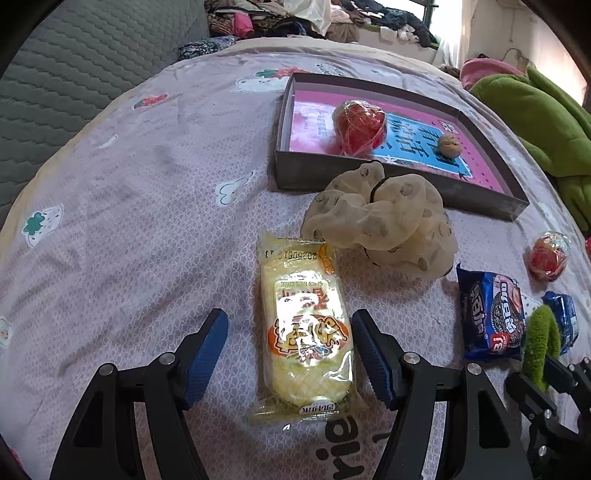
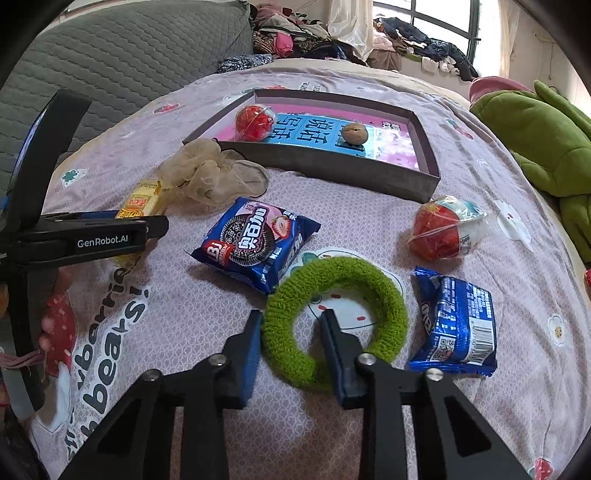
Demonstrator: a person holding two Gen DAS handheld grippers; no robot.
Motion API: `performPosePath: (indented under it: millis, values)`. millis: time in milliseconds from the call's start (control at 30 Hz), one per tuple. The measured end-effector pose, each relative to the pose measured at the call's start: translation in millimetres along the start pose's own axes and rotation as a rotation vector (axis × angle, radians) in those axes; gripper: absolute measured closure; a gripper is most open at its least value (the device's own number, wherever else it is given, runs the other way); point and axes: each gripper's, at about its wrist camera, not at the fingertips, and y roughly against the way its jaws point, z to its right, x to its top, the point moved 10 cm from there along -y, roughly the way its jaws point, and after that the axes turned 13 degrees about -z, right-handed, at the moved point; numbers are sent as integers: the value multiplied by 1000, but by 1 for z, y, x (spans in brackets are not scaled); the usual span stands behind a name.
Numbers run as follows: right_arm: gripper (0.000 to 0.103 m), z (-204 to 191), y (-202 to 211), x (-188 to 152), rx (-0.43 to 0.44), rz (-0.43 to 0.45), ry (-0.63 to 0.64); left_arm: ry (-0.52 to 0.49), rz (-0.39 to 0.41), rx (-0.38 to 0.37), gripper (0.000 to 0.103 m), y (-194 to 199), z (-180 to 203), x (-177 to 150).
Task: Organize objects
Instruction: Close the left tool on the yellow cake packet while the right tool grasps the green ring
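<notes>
Bedding printed with strawberries and bears (image 2: 207, 314) covers the whole working surface, seen at the bottom of both views. At the bottom centre of the right wrist view, the right gripper (image 2: 291, 325) is closed on the near arc of a green fuzzy ring (image 2: 369, 280), one finger outside it and one inside. At the bottom of the left wrist view, the left gripper (image 1: 290, 325) is held wide, its pads either side of a yellow snack packet (image 1: 306, 325) and not pressed on it. Just beyond the ring, a blue biscuit packet (image 2: 255, 240) is seen left of centre and a second blue packet (image 2: 458, 325) at lower right, with a wrapped red ball (image 2: 443, 229) further right. Bare cloth lies open at the left of the left wrist view. A cream scrunchie (image 1: 380, 218) lies against the near wall of a shallow grey box (image 2: 332, 166), in which a red ball (image 2: 255, 118) and a walnut (image 2: 354, 133) are kept. A grey quilted headboard (image 2: 129, 48) fills the upper left, piled clothes (image 2: 295, 33) the top, a green plush toy (image 2: 535, 140) the right edge.
</notes>
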Motion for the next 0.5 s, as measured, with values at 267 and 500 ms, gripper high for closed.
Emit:
performPosePath:
  millis: [267,500]
  values:
    - [87,-3,2,-2,24,2,-1,-5,7,-4,49,1,0,-2]
    - [89,-3,6,-4,36,5,-13,-18,20,2,63,7,1,-6]
